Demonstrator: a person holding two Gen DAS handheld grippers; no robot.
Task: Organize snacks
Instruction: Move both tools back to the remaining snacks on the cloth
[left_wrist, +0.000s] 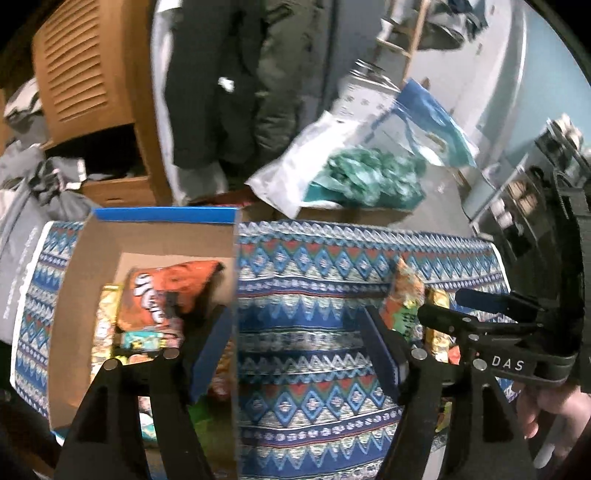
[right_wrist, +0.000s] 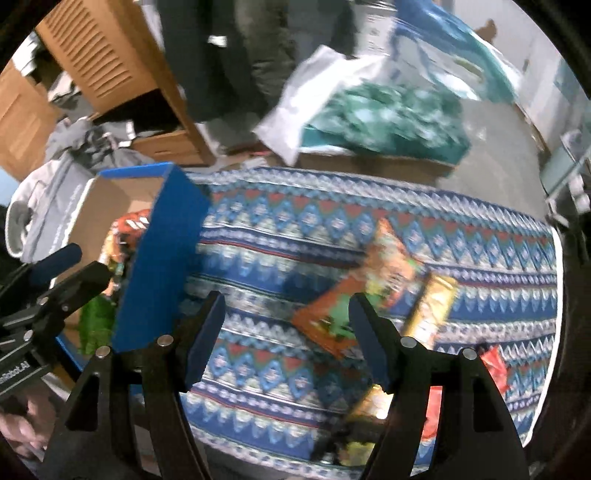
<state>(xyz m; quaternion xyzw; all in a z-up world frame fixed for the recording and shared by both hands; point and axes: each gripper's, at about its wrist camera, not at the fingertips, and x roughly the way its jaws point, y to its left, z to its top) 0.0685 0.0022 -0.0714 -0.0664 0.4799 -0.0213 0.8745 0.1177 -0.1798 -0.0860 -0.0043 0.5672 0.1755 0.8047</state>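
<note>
Patterned cloth (right_wrist: 295, 229) covers the tabletop. Blue cardboard box (left_wrist: 162, 216) at its left end already holds several packets, an orange chip bag (left_wrist: 166, 295) on top: partly done. Left to sort, lying loose on the cloth to the right: orange-green snack packet (right_wrist: 354, 291), gold bar (right_wrist: 432, 306), red wrapper (right_wrist: 495, 363), plus others near the front edge. Left tongs (left_wrist: 295, 350) and right tongs (right_wrist: 288, 336): both apart, nothing between them.

White letters "DAS" stand on the right gripper (left_wrist: 476, 310) body; lettering on the orange snack bag (left_wrist: 162, 295) blurred, unreadable.
</note>
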